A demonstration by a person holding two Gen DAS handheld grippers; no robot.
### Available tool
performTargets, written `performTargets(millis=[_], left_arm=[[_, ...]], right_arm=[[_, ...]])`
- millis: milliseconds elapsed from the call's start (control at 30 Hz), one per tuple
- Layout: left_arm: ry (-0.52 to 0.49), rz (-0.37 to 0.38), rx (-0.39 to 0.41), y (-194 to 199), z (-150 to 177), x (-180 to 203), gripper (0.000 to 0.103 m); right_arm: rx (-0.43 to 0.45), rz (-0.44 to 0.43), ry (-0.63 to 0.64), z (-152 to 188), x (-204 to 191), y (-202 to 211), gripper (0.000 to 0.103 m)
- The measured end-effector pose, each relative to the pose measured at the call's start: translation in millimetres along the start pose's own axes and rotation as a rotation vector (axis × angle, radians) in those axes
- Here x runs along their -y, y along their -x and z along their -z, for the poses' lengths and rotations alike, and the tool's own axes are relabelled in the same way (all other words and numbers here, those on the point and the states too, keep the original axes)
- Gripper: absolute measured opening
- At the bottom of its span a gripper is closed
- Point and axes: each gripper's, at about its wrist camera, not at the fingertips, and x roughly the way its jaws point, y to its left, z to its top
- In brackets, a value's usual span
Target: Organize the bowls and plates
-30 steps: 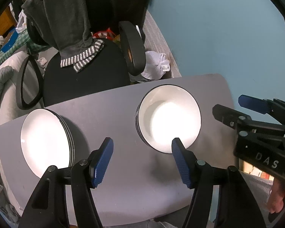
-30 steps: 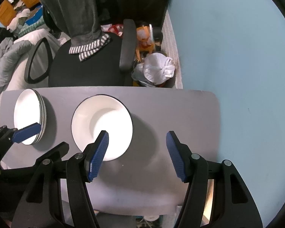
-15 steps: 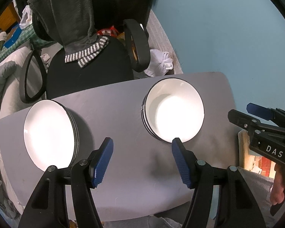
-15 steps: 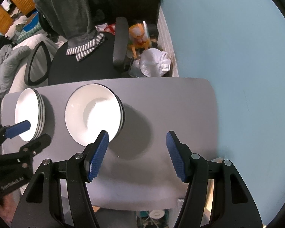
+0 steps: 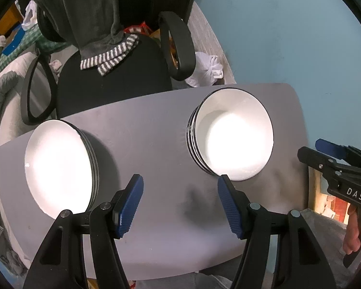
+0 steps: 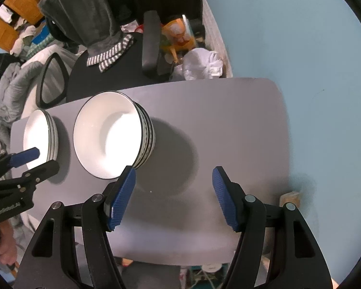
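Hovering above the grey table (image 5: 156, 125), both hand-held grippers sit w/ jaws spread wide, nothing between them. Left gripper (image 5: 180, 204) hangs over the table's near-middle; its blue pads (image 5: 128, 207) frame bare tabletop. Right gripper (image 6: 172, 196) does the same further right, its left pad just overlapping the bowl stack's lower rim in that view, though whether it touches I can't tell.

Stack of plates (image 5: 60, 168), white w/ dark rims, sits at approx 9 o'clock from the left gripper's view, near the table's left end. Stack of bowls (image 5: 231, 134), same white w/ black rim, sits at approx 1 o'clock from it, toward the table's far right part. The 2 stacks are well apart, bare table between. From the right wrist cam, bowls (image 6: 113, 134) land at 10 o'clock and plates (image 6: 39, 137) further left, just beside the left gripper's tip.

Beyond the table's far edge, at 12 o'clock: black office chair (image 5: 113, 77) w/ a grey garment (image 5: 91, 16) draped over its back, striped cuffs hanging. White bundle of cloth (image 5: 208, 68) lies by the blue wall (image 5: 288, 31) at 1 o'clock.
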Motion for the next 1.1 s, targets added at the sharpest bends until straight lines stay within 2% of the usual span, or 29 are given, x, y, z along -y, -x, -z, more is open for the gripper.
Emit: performTargets(millis=[400,533,767,933,1100], left_arm=[[0.012,0.018,-0.039,-28,-14,2,0.065],[0.029,0.027,-0.048,-38,-19,2,0.065],[0.055,-0.002,-0.065,-57,-27,-2,0.065],[0.101,0.019,-0.090,-68,-31,-7,0.065],[0.104,0.026,-0.103,-77,-35,-5,0.065]], right_arm=[[-0.021,-0.098,-0.011,-19,1,-30,0.065],[-0.025,-0.102,-0.005,-27,-1,-40,0.065],[-0.078,-0.104,-0.012,-40,0,-67,0.065],[-0.125,-0.149,-0.022,-47,0,-83,0.065],[-0.127,-0.134,0.008,-51,-5,-89,0.065]])
